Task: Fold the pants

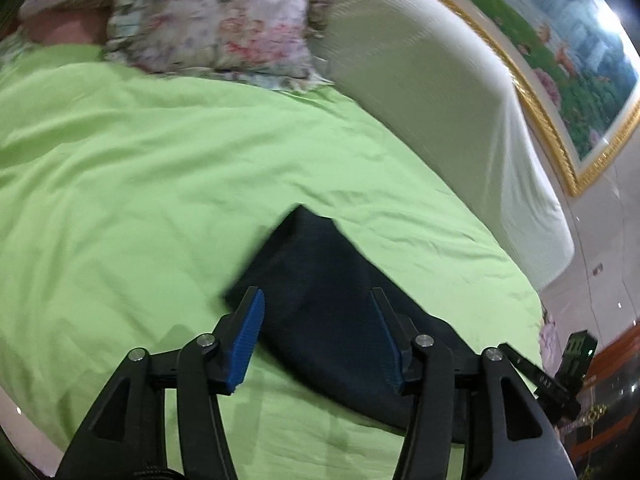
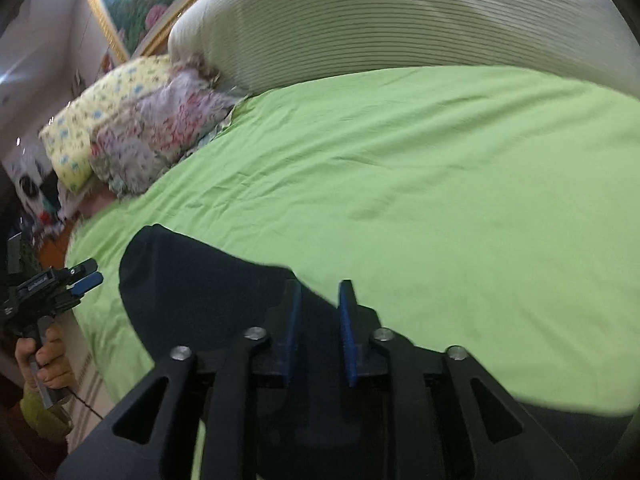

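Green sheet point(image 1: 140, 152) over the whole bed, rumpled. White ribbed headboard point(image 1: 432, 92) along the far edge, floral pillow point(image 1: 208, 20) against it. Dark pants point(image 1: 320, 292) folded flat on the sheet near the bed's close edge. Left gripper point(image 1: 316, 320) just above the pants, jaws apart, nothing pinched. Right gripper point(image 2: 320, 320) over the pants' edge, jaws parted more narrowly, nothing clamped. Hand point(image 2: 48, 360) on the left gripper's handle.

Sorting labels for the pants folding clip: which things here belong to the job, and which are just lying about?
Job: dark pants; left gripper; right gripper; green bedsheet.

Lying about: floral pillow; yellow pillow; white headboard; framed picture.
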`<state>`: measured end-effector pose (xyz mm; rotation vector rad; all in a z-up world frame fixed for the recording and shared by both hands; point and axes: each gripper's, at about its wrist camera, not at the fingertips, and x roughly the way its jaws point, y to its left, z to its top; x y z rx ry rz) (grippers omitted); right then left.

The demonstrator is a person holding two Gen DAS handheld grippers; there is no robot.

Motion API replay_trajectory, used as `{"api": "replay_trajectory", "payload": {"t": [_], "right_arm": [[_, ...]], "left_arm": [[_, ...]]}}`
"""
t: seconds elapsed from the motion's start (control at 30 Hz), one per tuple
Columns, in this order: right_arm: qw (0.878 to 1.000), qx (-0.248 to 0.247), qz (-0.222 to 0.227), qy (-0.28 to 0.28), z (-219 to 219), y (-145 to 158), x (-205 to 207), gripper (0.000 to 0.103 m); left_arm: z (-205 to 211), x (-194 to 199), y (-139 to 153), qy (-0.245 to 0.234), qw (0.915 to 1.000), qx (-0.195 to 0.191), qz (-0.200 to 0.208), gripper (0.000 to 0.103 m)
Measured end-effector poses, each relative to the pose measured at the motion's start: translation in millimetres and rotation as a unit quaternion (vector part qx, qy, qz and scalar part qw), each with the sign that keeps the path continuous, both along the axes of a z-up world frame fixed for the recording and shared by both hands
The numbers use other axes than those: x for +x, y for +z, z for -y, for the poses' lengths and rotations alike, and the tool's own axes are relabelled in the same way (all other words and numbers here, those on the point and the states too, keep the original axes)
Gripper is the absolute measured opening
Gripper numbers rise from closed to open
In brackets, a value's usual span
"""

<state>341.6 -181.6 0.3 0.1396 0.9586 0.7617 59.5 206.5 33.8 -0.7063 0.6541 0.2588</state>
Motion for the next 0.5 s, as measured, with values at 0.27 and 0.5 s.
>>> {"api": "replay_trajectory", "payload": {"t": [0.27, 0.5], "right_arm": [[0.997, 0.020, -0.009, -0.069, 78.4, -1.4, -51.2, 0.052], [0.990, 0.024, -0.019, -0.141, 138.2, -4.1, -80.0, 0.052]], "left_arm": [[70.3, 50.5, 4.6, -0.100, 0.9948, 0.005, -0.016, 0.058], [144.7, 89.5, -4.2, -0.204, 0.9782, 0.007, -0.040, 0.064]]}}
